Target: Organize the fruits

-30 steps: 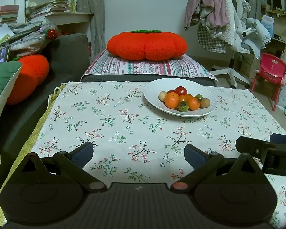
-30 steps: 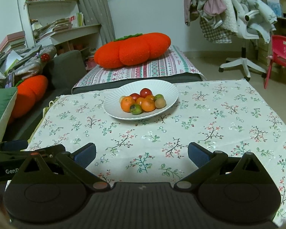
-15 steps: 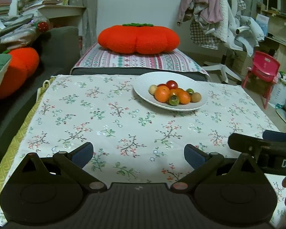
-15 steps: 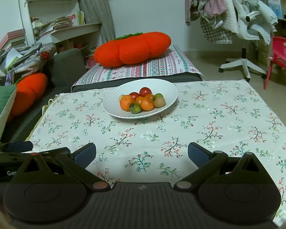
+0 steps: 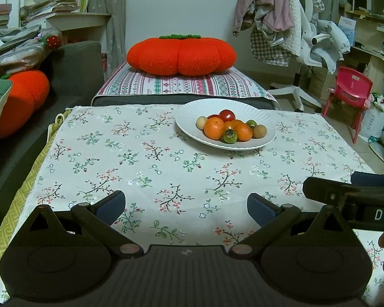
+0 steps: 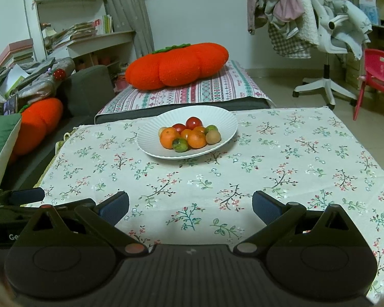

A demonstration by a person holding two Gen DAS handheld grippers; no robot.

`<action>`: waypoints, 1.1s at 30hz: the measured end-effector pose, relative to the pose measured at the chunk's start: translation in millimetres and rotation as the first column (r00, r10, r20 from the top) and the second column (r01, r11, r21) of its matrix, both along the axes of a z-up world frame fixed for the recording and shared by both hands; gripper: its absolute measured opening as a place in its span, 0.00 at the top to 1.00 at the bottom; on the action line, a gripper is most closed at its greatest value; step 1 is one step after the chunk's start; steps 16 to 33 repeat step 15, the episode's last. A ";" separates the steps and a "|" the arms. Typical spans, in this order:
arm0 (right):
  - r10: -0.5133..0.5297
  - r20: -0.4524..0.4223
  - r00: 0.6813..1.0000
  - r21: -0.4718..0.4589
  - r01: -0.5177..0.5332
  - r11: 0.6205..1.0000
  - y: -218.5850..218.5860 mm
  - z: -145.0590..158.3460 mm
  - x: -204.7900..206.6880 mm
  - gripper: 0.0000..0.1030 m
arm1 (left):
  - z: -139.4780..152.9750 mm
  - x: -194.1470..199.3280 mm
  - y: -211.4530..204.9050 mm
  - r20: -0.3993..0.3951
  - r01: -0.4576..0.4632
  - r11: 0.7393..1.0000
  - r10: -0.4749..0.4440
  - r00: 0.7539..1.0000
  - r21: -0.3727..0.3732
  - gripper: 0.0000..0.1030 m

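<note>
A white ribbed plate stands at the far middle of the floral tablecloth and holds a heap of small fruits: oranges, a red tomato, green ones and tan ones. It also shows in the right wrist view, with the oranges at the front. My left gripper is open and empty over the near table edge. My right gripper is open and empty beside it; it shows at the right of the left wrist view.
The floral tablecloth covers a low table. A big orange pumpkin cushion lies on a striped bench behind it. A dark sofa with cushions is at the left. A white office chair and a red child's chair stand at the right.
Both grippers have stayed open. The left wrist view has shifted and tilted a little, so the plate sits slightly lower and nearer the middle; the right wrist view has barely moved.
</note>
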State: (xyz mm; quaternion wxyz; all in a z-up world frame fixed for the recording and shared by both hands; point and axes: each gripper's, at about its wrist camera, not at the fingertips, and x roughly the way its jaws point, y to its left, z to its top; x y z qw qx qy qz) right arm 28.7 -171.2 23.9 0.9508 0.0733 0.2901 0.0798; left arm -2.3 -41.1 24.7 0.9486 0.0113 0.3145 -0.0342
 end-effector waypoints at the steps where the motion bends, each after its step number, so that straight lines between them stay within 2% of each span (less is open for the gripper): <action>1: -0.001 0.000 1.000 0.000 0.001 1.000 -0.1 0.2 -0.2 0.00 | 0.0 -0.2 0.3 0.002 -0.001 1.000 0.001 1.000 0.000 0.14; 33: -0.008 0.001 1.000 0.002 0.008 1.000 -1.4 -0.2 0.2 0.00 | -0.3 0.8 1.9 -0.001 -0.020 1.000 0.020 1.000 0.000 0.14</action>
